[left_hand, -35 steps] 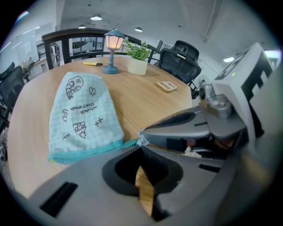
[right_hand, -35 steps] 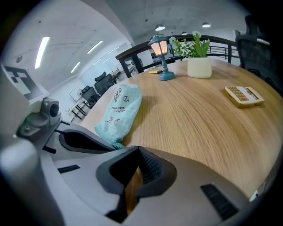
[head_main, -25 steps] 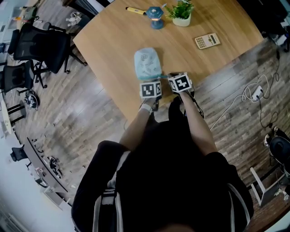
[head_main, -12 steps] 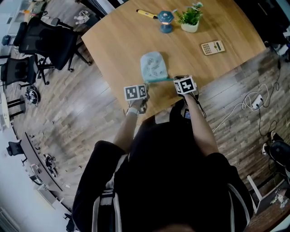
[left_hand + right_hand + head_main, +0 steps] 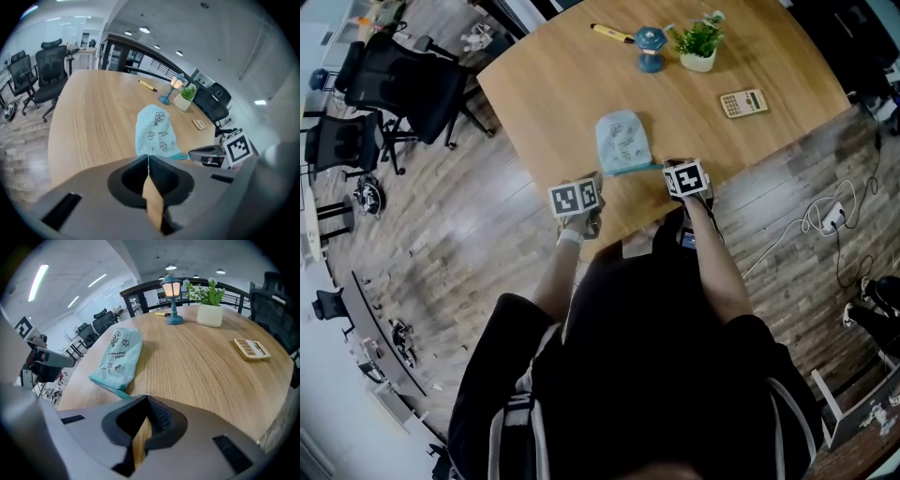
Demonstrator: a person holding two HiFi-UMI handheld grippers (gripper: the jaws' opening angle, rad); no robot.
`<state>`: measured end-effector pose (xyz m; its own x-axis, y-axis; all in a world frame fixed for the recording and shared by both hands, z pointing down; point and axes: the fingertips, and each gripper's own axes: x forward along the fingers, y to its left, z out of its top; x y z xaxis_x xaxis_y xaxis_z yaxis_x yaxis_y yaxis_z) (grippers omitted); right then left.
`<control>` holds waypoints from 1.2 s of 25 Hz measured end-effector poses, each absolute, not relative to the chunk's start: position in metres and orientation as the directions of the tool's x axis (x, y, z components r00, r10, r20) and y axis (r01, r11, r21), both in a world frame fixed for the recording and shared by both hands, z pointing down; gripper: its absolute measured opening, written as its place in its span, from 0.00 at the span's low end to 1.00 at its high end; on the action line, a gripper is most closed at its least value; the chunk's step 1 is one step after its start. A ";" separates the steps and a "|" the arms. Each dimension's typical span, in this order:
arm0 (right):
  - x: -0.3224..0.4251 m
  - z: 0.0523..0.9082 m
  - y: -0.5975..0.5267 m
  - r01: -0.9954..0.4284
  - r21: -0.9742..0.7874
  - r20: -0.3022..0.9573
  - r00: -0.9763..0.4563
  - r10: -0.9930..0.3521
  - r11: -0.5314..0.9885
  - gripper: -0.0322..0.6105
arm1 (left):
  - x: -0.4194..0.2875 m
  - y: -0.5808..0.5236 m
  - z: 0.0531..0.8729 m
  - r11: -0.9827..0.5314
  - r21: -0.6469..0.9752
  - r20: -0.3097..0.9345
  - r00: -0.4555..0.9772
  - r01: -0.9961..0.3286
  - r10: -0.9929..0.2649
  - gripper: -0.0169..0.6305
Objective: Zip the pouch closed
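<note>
Head view: a pale-blue pouch [image 5: 622, 141] lies flat at frame centre on the table [image 5: 544, 84], near the table's lower edge. The left gripper [image 5: 589, 183] sits to its lower left, apart from it. The right gripper [image 5: 669, 168] is at its lower right, where a thin teal zipper line reaches.

Left gripper view: the 2 jaws are pressed together with nothing between them. The pouch, printed with small dark drawings, lies just above them at centre frame.

Right gripper view: the jaws are together, with nothing seen between them. The pouch lies left of centre. Its teal zipper edge looks closed and runs down and right to just beside the tips.
</note>
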<state>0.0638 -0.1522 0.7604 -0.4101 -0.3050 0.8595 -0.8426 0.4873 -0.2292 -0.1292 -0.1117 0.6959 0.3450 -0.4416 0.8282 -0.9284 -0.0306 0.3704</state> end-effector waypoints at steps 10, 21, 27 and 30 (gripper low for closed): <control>0.069 0.755 -0.151 -0.850 -0.180 0.864 -0.377 -0.334 0.495 0.07 | -0.103 -0.159 0.578 -0.262 0.202 0.601 0.331 -0.944 -0.727 0.03; 0.081 0.727 -0.155 -0.864 -0.133 0.845 -0.355 -0.400 0.486 0.07 | -0.116 -0.158 0.378 -0.309 -0.053 0.171 0.296 -0.950 -0.940 0.03; 0.077 0.573 -0.178 -0.877 -0.164 0.529 -0.465 -0.710 0.452 0.07 | -0.121 -0.155 0.352 -0.322 -0.095 0.105 0.312 -0.942 -0.944 0.03; 0.093 0.446 -0.176 -0.891 -0.111 0.274 -0.453 -0.848 0.440 0.07 | -0.124 -0.155 0.345 -0.317 -0.089 0.087 0.310 -0.944 -0.947 0.03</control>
<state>0.0929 -0.1760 0.4462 -0.4530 -0.8483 0.2742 -0.8911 0.4399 -0.1114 -0.1243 -0.1553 0.3446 0.3099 -0.9467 0.0875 -0.9441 -0.3173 -0.0894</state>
